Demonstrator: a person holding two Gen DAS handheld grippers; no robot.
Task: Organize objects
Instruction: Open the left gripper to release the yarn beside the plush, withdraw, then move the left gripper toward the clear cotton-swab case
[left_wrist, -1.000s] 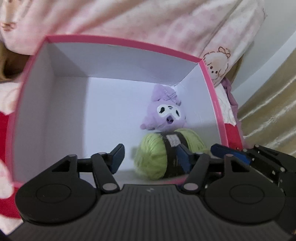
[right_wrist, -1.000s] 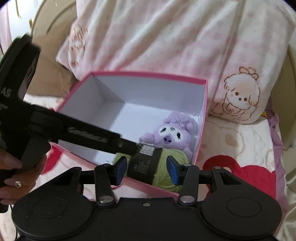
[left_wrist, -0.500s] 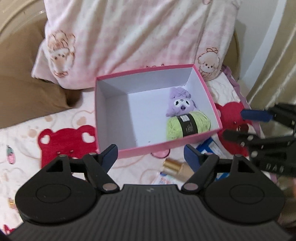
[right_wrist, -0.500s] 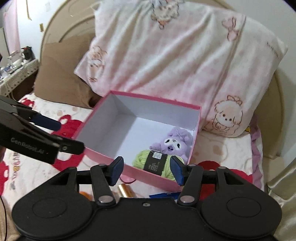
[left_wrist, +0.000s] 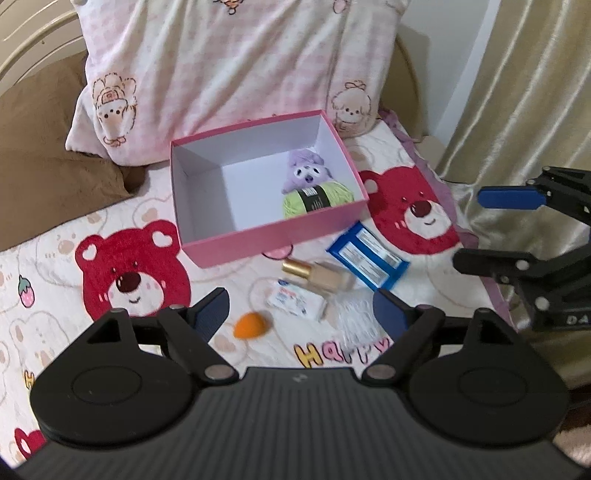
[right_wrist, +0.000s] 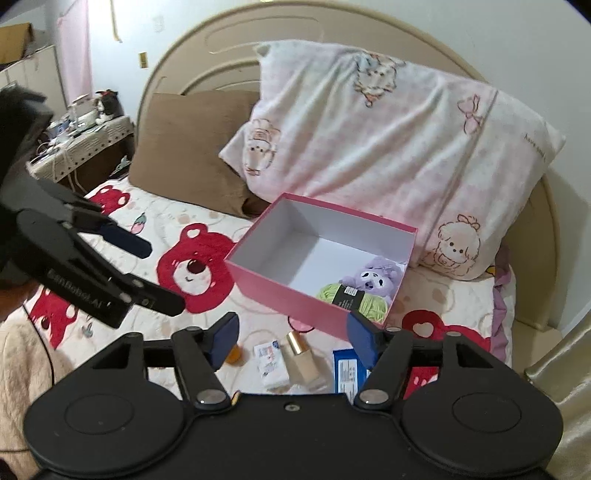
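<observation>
1. Since a sec ago, both tongs are seen pulled back and up from the open pink cardboard box (left_wrist: 236, 242), mid-frame on the bed.
2. Left tongs (left_wrist: 301, 308) and right tongs (right_wrist: 291, 334): jaws opening, nothing between them.
3. Green yarn ball w/ black band (left_wrist: 317, 197) is left in the box's right corner, against the purple plush toy (left_wrist: 304, 171).
4. So yarn step judged done. Still unsorted, lower centre: gold-capped foundation bottle (left_wrist: 317, 277), orange sponge (left_wrist: 251, 325), blue packet (left_wrist: 367, 256), white tissue pack (left_wrist: 293, 301).

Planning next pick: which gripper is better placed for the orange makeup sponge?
Left, probably. The orange makeup sponge lies just ahead of the empty, opening left gripper; the right gripper, also empty, opening, sits nearer the foundation bottle.
</observation>
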